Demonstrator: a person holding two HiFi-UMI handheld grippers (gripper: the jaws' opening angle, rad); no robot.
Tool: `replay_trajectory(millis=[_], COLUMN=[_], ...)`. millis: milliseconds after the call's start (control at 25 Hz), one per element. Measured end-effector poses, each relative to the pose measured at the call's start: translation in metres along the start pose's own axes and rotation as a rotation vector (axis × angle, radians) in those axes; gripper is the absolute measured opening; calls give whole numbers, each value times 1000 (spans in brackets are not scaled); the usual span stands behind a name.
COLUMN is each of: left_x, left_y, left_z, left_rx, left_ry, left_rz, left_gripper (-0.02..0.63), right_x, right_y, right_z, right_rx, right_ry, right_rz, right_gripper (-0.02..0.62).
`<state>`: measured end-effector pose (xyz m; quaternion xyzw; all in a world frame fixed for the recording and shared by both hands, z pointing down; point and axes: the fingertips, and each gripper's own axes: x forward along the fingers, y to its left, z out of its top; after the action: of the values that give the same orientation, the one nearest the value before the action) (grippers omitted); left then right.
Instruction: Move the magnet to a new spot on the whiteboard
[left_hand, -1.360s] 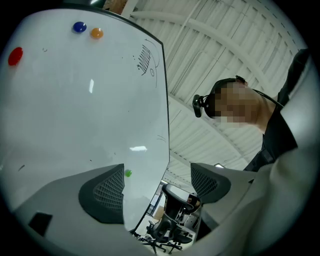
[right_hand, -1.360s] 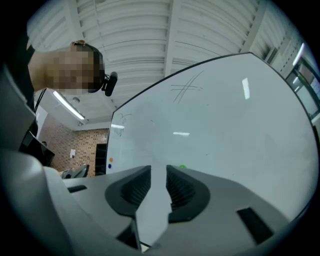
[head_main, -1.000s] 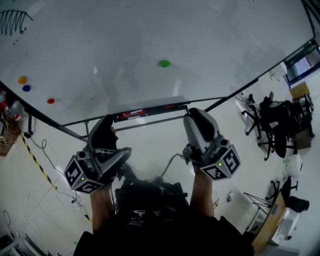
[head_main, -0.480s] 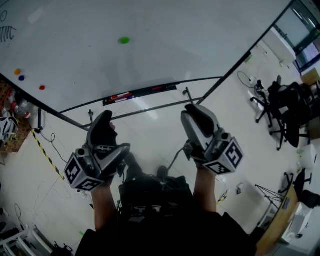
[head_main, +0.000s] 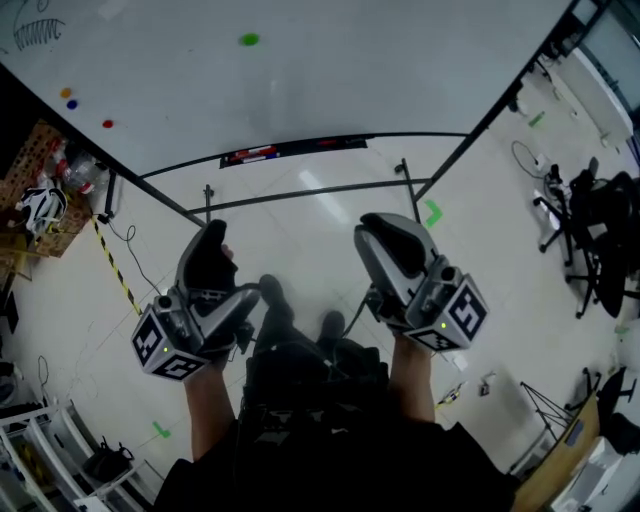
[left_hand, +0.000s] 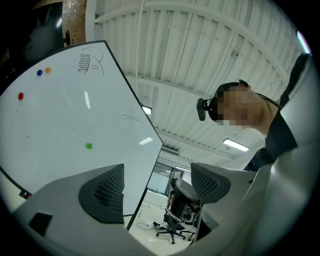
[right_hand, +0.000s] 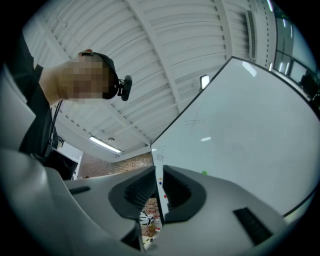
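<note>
A green magnet (head_main: 249, 40) sticks on the whiteboard (head_main: 320, 70), far ahead of both grippers. It also shows small in the left gripper view (left_hand: 89, 146) and the right gripper view (right_hand: 204, 173). Orange (head_main: 66, 93), blue (head_main: 72, 104) and red (head_main: 107, 124) magnets sit at the board's left. My left gripper (head_main: 207, 250) is held low over the floor, its jaws wide open and empty (left_hand: 157, 187). My right gripper (head_main: 385, 232) hangs beside it; its jaws have just been closing to a narrow gap with nothing between them (right_hand: 159, 182).
A marker tray (head_main: 280, 152) with pens runs along the board's lower edge, above the stand's bars (head_main: 300, 192). Office chairs (head_main: 600, 230) stand at the right. A cluttered shelf (head_main: 45, 200) and striped floor tape (head_main: 115, 265) lie at the left.
The whiteboard and its green magnet have slid up and away in the head view. Both grippers have drawn back from the board and now hang over the floor.
</note>
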<state>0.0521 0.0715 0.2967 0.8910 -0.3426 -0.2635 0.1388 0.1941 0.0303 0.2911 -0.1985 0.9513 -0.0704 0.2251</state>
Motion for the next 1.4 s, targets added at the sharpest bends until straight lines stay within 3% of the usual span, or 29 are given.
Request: replay_trajectory(millis=[280,520,880,1120,1400], left_x=[16,23,-1,-8,-17], left_y=[-16,-11,32,40,46], left_z=[3,21,58,61,55], left_rx=[18,39,36,9,-17], left_ry=[17,1,-51,-75,-82], left_rz=[-52,-97,-90,-103,-86], left_gripper=[414,414,414,414,414], right_x=[-12,10,78,88,88], right_y=[6,12,24,27,22], right_z=[22,31,-6,-11,-23], right_rx=[3,7,9,-37,-2], right_ry=[-61,-77,17,33,52], right_rz=[15,69,146,138,130], right_gripper=[37,31,20,20,18])
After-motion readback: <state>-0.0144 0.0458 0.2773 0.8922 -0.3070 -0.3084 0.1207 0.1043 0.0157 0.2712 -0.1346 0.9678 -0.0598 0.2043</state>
